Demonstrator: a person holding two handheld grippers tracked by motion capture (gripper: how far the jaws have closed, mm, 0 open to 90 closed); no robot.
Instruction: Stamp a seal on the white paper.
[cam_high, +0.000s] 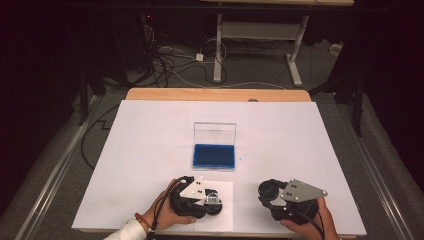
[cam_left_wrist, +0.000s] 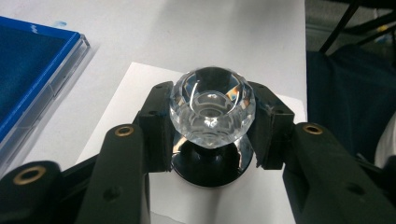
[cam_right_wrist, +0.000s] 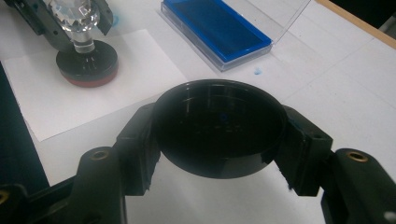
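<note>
High view – left claw (cam_high: 212, 200): clamped on the crystal-topped stamp (cam_high: 214, 199), which stands on a small sheet of paper (cam_high: 226, 220) at the near edge of the counter (cam_high: 150, 150); the paper is probably there to take the print.
High view – right claw (cam_high: 267, 192): pinching a round black cap (cam_high: 266, 190), held to the right of the stamp and apart from it, likely the stamp's cover kept out of the way.
High view – ink pad (cam_high: 214, 156): blue, in a clear case with the lid standing open, farther back at the middle of the counter, within reach of both hands.
Left gripper view – left claw (cam_left_wrist: 212, 123): both jaws press the faceted crystal knob (cam_left_wrist: 212, 109) from either side; the black base (cam_left_wrist: 210, 168) sits upright on the paper below, so the grip looks meant to steer the stamp straight down.
Left gripper view – ink pad (cam_left_wrist: 28, 70): at the left edge, near the paper.
Right gripper view – right claw (cam_right_wrist: 219, 135): jaws closed on the black cap (cam_right_wrist: 219, 126), its hollow side facing the camera.
Right gripper view – stamp (cam_right_wrist: 86, 56): upper left, base flat on the paper, a red band at its foot.
Right gripper view – ink pad (cam_right_wrist: 217, 28): beyond the cap, with small blue smudges on the counter beside it.
</note>
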